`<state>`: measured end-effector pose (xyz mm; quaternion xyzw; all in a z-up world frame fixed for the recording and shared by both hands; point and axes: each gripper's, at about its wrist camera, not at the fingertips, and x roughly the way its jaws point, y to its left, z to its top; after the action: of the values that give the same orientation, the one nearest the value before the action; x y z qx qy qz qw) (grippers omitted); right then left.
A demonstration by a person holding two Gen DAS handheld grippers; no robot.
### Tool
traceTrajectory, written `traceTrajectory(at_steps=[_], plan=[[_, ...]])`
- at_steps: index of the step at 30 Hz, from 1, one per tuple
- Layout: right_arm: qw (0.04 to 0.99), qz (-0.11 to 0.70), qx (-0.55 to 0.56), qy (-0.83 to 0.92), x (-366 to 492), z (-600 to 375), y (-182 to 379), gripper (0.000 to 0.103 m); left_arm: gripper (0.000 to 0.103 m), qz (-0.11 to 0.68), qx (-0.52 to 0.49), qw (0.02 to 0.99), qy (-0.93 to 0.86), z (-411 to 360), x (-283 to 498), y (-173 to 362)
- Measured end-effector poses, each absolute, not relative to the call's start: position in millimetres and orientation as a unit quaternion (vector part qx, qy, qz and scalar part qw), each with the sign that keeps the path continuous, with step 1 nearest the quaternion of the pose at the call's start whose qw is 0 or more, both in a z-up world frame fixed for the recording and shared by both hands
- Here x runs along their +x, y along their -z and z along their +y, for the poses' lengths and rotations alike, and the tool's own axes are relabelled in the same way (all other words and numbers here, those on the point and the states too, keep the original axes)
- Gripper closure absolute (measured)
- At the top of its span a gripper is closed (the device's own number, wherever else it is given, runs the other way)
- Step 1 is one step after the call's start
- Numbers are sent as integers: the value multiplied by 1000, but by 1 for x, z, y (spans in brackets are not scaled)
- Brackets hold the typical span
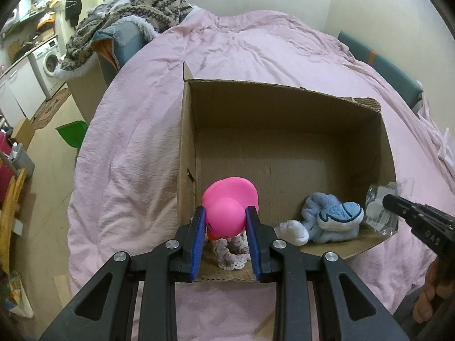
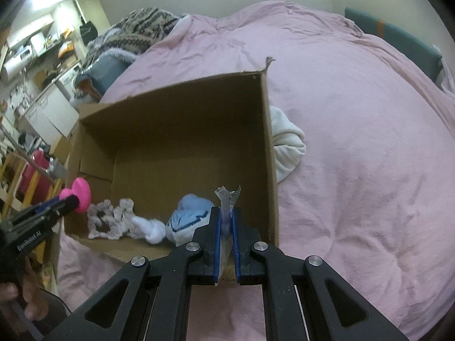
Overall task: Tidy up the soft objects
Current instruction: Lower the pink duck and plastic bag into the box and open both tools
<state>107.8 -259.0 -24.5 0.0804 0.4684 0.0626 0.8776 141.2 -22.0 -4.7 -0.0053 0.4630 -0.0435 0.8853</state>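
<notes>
Left tongs point(image 1: 225, 218) clamped on pink rubber duck point(image 1: 229, 209), right tongs point(image 2: 226, 221) pinching clear crinkled plastic bag point(image 2: 227, 196), over brown cardboard box point(image 1: 284, 108) holding blue plush toy point(image 1: 332, 220), white sock point(image 1: 294, 231), lacy scrunchie point(image 1: 231, 253).

"genrobot.ai" printed in white on the left tongs point(image 2: 72, 202) body

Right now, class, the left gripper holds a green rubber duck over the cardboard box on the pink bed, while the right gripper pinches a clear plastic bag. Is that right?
Not quite. The rubber duck in the left gripper is pink, not green, as the left wrist view shows. The rest stands: it is over the cardboard box on the pink bed, and the right gripper pinches a clear plastic bag.
</notes>
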Motion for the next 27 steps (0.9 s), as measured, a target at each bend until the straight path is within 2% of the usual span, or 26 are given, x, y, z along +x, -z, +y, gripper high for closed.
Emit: traceTrajectory(at_steps=[24,26,27], plan=[[877,467,89,-72,109,-257,23,92,78,466,1,883,51,-25,138,5],[875,468,97,-74,108,-259,22,87,78,465,1,884,53,-26,138,5],[875,467,101,-75,108,-260,22,78,77,464,1,884,54,-26,138,5]])
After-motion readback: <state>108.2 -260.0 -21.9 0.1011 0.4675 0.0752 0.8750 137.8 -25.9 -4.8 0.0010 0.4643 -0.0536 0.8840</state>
